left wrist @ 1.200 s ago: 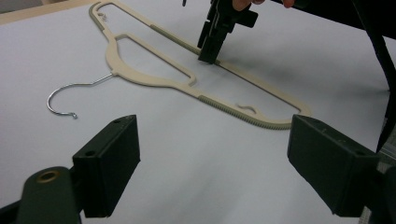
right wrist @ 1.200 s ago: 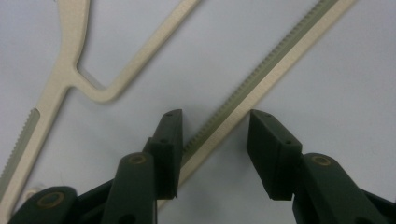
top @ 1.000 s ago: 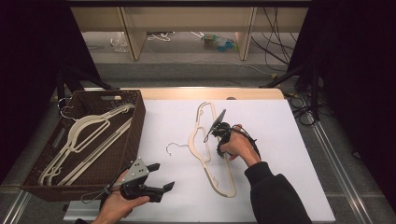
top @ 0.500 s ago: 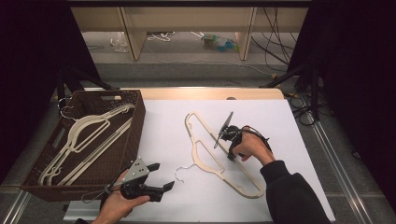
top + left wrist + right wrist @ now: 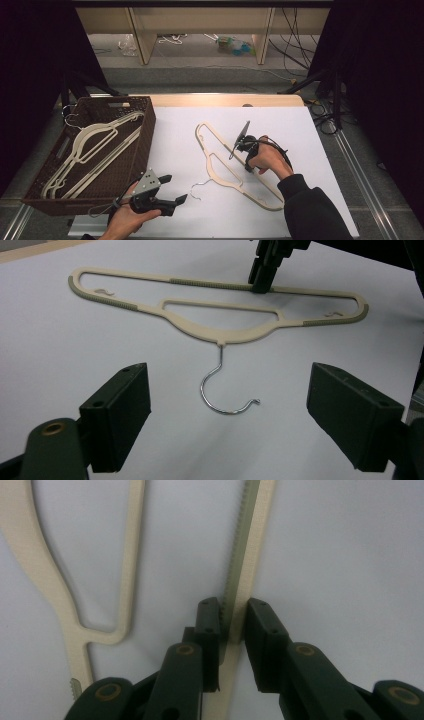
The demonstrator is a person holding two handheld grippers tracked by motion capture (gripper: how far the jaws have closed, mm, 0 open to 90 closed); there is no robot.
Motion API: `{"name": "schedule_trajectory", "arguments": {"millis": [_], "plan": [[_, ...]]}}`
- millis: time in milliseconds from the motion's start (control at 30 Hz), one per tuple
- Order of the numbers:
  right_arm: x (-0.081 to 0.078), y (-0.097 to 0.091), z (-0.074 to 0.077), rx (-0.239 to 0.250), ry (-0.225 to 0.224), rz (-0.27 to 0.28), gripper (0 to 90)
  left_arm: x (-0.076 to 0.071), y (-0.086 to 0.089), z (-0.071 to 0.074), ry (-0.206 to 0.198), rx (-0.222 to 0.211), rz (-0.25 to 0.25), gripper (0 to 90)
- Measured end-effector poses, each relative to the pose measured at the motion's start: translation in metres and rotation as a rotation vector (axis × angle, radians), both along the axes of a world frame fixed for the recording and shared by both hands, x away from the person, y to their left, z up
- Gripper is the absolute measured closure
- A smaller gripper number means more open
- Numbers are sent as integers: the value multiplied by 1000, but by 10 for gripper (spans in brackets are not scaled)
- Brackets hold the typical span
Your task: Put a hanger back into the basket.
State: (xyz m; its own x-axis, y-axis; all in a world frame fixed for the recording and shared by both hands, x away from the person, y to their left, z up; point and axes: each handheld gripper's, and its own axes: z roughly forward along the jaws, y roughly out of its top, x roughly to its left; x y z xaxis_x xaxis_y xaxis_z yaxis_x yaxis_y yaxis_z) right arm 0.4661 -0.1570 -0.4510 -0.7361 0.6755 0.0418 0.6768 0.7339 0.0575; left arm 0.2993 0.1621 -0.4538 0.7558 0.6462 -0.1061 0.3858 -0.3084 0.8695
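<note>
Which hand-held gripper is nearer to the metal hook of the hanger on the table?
Left. The left hand-held gripper faces the hook, open, apart from it; the right hand-held gripper grips the hanger's bar.

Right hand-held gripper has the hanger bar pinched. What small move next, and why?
Probably ease the left hand-held gripper forward to the bare wire hook of the cream plastic hanger. Its jaws stand wide open with the hook lying between and just ahead of them, while the right hand-held gripper, whose jaws have just been closing, pinches the ribbed bar.
</note>
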Motion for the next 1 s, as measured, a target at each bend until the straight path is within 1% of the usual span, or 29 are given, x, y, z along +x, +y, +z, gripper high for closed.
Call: {"name": "schedule_trajectory", "arguments": {"millis": [33,67,100,167,200,233,267,300,333,367,400,433,500,533,567,633,667,700,733,767,800,833,900,933,967,1000], "plan": [[0,0,0,0,0,0,769,0,0,0,0,0,0,177],[0,-2,1,13,-9,-2,774,1,0,0,5,-5,-4,177],[0,-2,1,13,-9,-2,774,1,-1,-1,8,-4,6,177],[0,-2,4,21,-18,23,780,5,-2,-1,-4,9,1,179],[-2,0,7,13,-26,40,789,9,-5,-3,-14,23,-1,181],[-1,0,9,6,-45,76,791,12,-7,-4,-24,35,-4,183],[-1,0,9,6,-45,76,791,12,-7,-4,-24,35,-4,187],[-3,5,15,-14,-52,101,791,18,-10,-7,-35,64,-7,192],[-3,5,15,-14,-52,101,791,18,-10,-7,-35,64,-7,195],[-3,7,18,-18,-59,102,791,22,-13,-10,-30,68,3,195],[-4,11,22,-31,-62,111,791,29,-16,-13,-42,93,-8,198],[-4,11,22,-31,-62,111,791,29,-16,-13,-42,93,-8,200],[-4,14,26,-53,-76,139,792,39,-23,-20,-42,123,-1,206],[-3,14,27,-62,-77,160,792,42,-26,-21,-45,149,-11,211],[-4,16,29,-50,-66,154,792,44,-29,-23,-54,165,-20,216],[-4,18,34,-68,-68,171,791,48,-36,-25,-68,193,-40,219],[-3,19,36,-74,-70,177,791,48,-36,-25,-68,193,-40,219],[-2,20,38,-81,-70,180,791,50,-41,-27,-88,228,-60,220],[-1,20,39,-96,-81,206,791,50,-41,-27,-88,228,-60,221],[0,21,41,-106,-79,212,791,53,-45,-30,-100,254,-66,220],[1,21,42,-108,-82,225,791,54,-48,-32,-101,259,-66,220],[1,22,44,-116,-76,228,792,54,-48,-32,-101,259,-66,220],[1,23,46,-119,-79,230,792,58,-53,-35,-128,292,-71,220],[0,24,47,-122,-78,228,791,58,-55,-36,-134,306,-74,221],[1,25,50,-120,-79,236,791,60,-58,-37,-150,328,-85,225],[1,25,50,-120,-79,236,791,60,-58,-37,-150,328,-85,230]]}}
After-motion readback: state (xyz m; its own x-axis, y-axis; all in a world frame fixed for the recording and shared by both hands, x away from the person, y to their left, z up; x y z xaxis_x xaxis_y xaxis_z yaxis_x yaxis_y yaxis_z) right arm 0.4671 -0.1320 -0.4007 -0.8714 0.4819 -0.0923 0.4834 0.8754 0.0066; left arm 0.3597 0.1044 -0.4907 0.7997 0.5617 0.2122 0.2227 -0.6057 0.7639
